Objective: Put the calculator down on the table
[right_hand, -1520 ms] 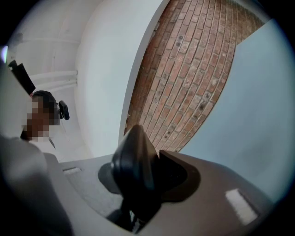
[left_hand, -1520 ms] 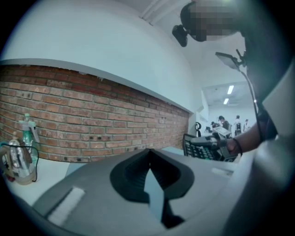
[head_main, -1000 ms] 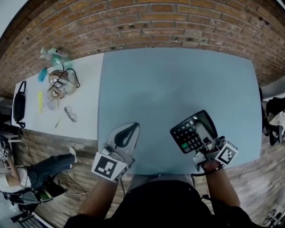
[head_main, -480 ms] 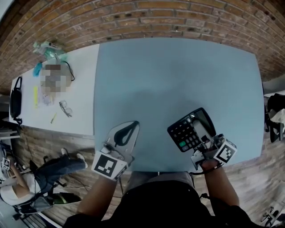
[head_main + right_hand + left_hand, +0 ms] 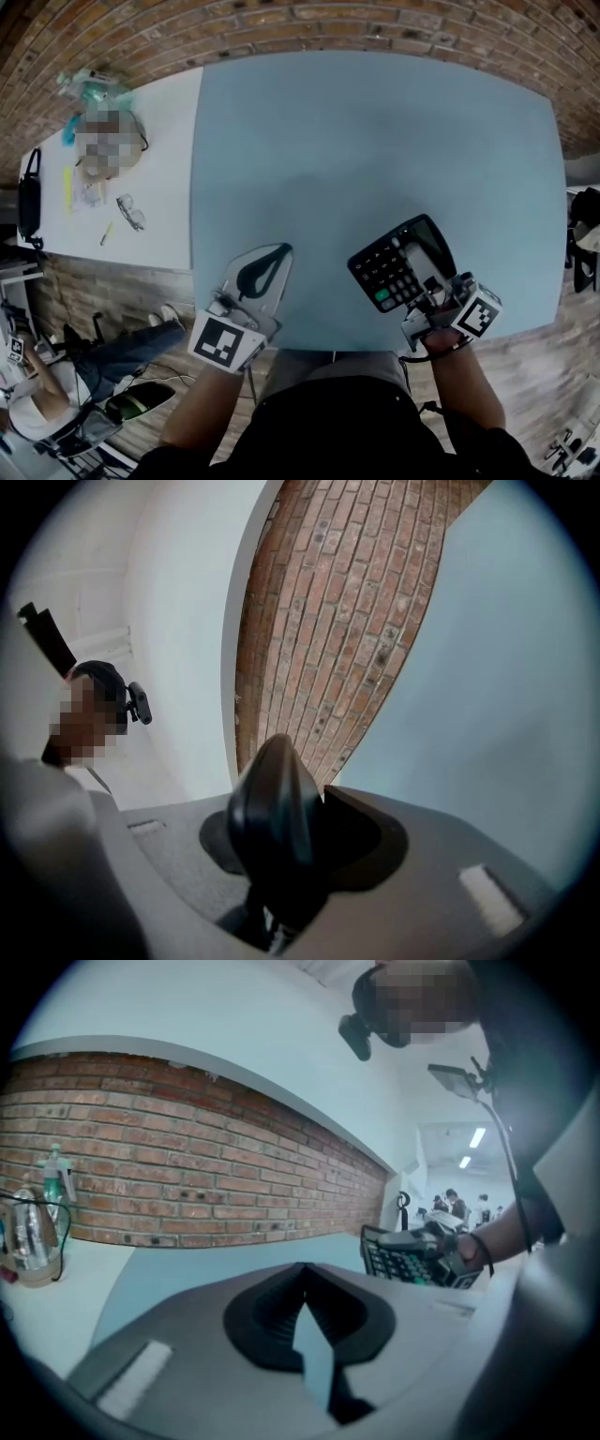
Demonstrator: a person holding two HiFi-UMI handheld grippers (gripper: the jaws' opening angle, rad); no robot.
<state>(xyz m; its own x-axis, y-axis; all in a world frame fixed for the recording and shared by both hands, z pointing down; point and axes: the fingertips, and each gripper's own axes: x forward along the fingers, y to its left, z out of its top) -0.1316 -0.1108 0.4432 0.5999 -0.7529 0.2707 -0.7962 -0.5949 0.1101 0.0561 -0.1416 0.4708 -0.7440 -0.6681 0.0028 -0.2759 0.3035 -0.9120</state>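
A black calculator [image 5: 398, 270] with a grey display and a green key hangs over the near right part of the blue table [image 5: 375, 141]. My right gripper [image 5: 429, 287] is shut on its near corner, with one grey jaw lying across its face. In the right gripper view the calculator [image 5: 272, 822] shows edge-on as a dark shape between the jaws. Whether it touches the table I cannot tell. My left gripper [image 5: 265, 267] is over the near left part of the table, shut and holding nothing. The left gripper view shows the calculator [image 5: 405, 1255] off to the right.
A white side table [image 5: 141, 187] adjoins on the left with a glass kettle [image 5: 28, 1241], bottles [image 5: 89, 89], glasses [image 5: 129, 212] and a black bag [image 5: 30, 202]. A brick wall [image 5: 309, 28] runs behind. A seated person [image 5: 112, 352] is at lower left. The table's front edge lies just under both grippers.
Both grippers have sunk a little toward the table near its front edge. The calculator stays clamped in the right gripper. The head view has tilted forward, showing more table.
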